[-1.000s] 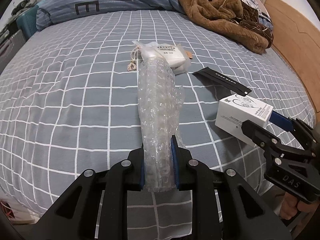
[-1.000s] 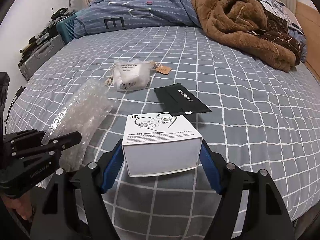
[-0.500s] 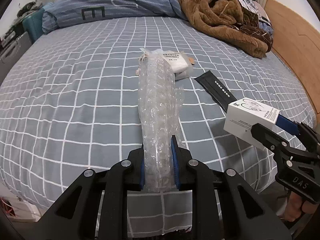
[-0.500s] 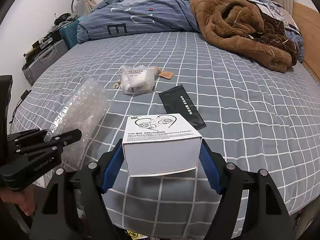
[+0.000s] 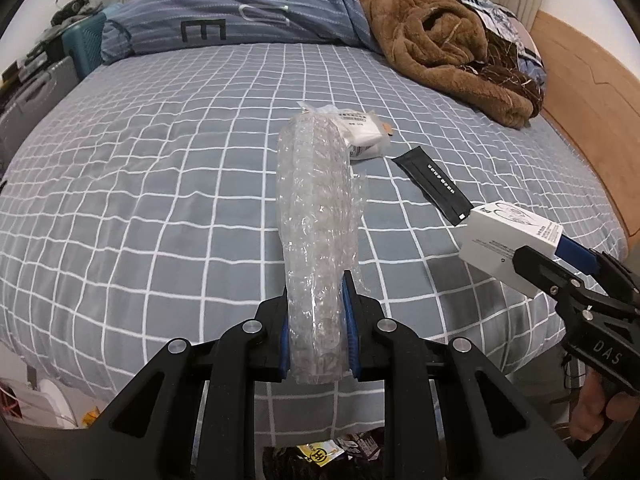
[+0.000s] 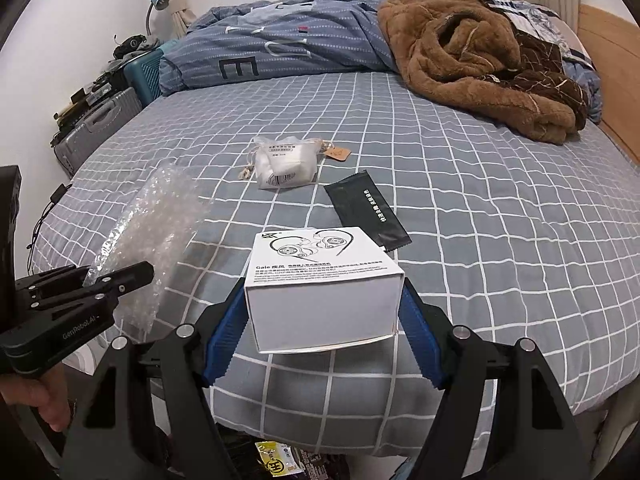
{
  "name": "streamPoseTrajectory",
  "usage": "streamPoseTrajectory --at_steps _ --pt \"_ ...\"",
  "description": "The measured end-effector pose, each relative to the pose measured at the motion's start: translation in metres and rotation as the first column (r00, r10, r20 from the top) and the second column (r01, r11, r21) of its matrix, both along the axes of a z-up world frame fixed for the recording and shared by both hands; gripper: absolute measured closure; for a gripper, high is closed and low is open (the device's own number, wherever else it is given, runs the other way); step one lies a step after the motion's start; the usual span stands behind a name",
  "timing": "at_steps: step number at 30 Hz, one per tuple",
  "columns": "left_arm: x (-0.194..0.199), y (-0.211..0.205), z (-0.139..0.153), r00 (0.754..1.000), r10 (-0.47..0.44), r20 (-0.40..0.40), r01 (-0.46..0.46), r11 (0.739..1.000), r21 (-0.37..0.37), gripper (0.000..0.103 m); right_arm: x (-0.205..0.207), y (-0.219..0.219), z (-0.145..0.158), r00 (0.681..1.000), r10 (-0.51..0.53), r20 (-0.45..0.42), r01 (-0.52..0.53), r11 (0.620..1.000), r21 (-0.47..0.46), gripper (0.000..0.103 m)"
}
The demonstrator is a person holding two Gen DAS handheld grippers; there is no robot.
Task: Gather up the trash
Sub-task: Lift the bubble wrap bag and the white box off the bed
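Left wrist view: the left gripper (image 5: 318, 328) has its jaws drawn nearly together, clamped on the near end of a long crumpled roll of clear bubble wrap (image 5: 316, 216), which juts forward over the grey checked bedsheet (image 5: 160, 200). Off to its right, the right gripper (image 6: 322, 322) stands wide, its blue pads pressed on both sides of a white cardboard earphone box (image 6: 320, 284), held clear of the sheet.

Ahead of both grippers, on the bed, lie a clear plastic bag with white contents (image 6: 286, 164) and, just nearer and to the right, a flat black sachet (image 6: 366, 210). Below the grippers, at the foot of the bed, some wrappers (image 6: 280, 460) show, probably in a bin, though its rim is hidden.

The step in hand looks like carrying both loads there. Keep each squeeze steady, since the soft wrap can slide and the smooth box can twist. Bring each piece squarely over the opening before letting go, one at a time, the trailing wrap first.
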State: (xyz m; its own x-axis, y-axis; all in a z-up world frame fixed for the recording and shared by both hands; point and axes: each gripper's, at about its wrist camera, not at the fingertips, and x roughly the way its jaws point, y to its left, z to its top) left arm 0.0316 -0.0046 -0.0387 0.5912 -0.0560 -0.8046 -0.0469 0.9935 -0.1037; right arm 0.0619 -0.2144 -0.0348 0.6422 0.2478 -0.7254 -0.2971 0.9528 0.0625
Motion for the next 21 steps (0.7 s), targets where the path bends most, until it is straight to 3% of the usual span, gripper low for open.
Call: streamPoseTrajectory --at_steps 21 --pt "-0.047 0.003 0.009 0.999 0.016 0.037 -0.015 1.000 -0.009 0.083 -0.042 -0.015 0.018 0.998 -0.030 0.052 0.030 1.000 0.004 0.033"
